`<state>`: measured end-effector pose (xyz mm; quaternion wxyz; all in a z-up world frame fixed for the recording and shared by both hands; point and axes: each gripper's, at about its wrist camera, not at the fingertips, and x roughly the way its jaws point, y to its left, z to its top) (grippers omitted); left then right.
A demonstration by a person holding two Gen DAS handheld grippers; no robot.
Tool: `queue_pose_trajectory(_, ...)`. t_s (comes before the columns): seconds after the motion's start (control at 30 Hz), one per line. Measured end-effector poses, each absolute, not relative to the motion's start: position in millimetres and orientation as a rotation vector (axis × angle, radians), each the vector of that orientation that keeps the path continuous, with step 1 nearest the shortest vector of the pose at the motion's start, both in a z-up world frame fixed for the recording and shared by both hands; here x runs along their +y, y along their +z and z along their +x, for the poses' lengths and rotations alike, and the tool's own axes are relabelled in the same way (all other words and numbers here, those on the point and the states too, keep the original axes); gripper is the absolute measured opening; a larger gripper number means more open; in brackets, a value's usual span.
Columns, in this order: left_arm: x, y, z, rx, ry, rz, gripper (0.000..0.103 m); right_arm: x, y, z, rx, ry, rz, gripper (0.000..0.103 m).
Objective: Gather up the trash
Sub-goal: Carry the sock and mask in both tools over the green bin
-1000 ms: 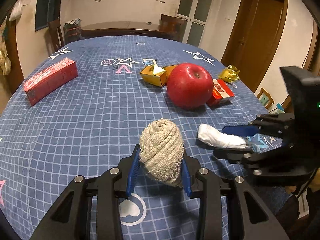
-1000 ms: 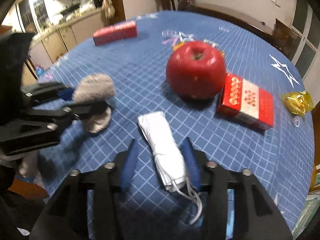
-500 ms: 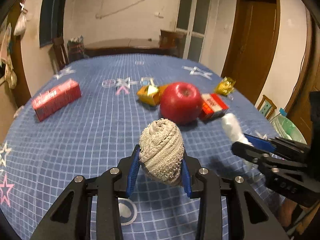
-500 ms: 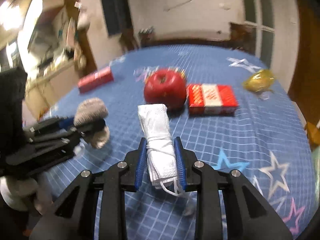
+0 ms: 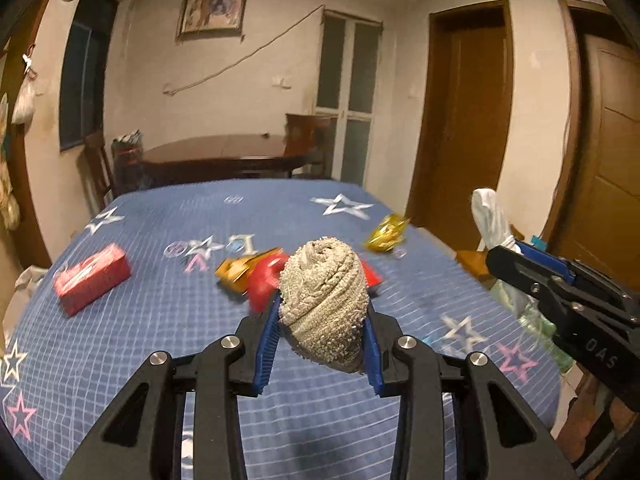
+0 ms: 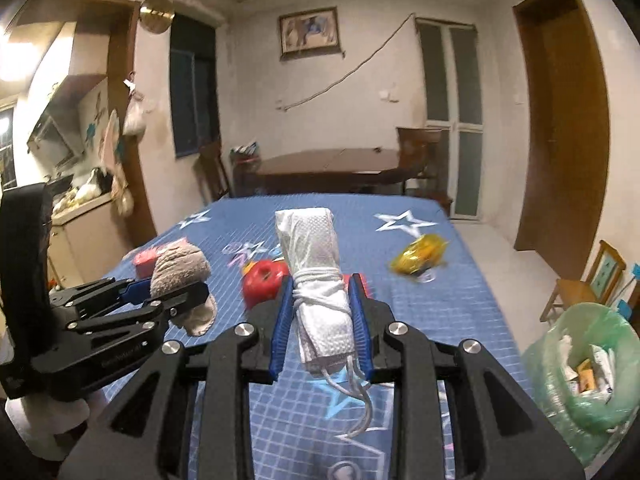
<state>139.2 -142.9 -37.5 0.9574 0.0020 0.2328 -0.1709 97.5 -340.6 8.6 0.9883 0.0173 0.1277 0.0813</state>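
Note:
My left gripper (image 5: 322,320) is shut on a rolled beige knitted cloth (image 5: 320,272) and holds it above the blue star-patterned tablecloth (image 5: 160,320). My right gripper (image 6: 321,292) is shut on a rolled white face mask (image 6: 312,240) bound with its own strings, which dangle below. In the right wrist view the left gripper (image 6: 168,288) with the cloth (image 6: 180,268) hangs at the left. In the left wrist view the right gripper (image 5: 520,256) with the mask (image 5: 490,220) is at the right edge. A bin lined with a green bag (image 6: 580,360) stands beside the table, low on the right.
On the table lie a red apple (image 6: 264,284), a red carton (image 5: 92,280), a yellow box (image 5: 240,270), a gold wrapper (image 6: 420,256) and a red pack (image 5: 372,276) partly hidden behind the cloth. A small wooden chair (image 6: 588,280) stands near the bin. A dark wooden table (image 6: 332,168) is behind.
The right gripper closed on the mask and lifted it off the table. Both grippers rose with their loads and tilted up, so more of the room shows.

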Motion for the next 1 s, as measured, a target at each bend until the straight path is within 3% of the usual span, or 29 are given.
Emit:
queue_pose_trajectory(0.63,-291,13,154,0.391,-0.555,0.029,0.037,-447,31,68,0.204,-0.091,0.038,0.026)
queue_pose_trajectory(1.0,-388,12,159,0.406,-0.693,0.064,0.037,-516,31,61,0.226,-0.23,0.064,0.026)
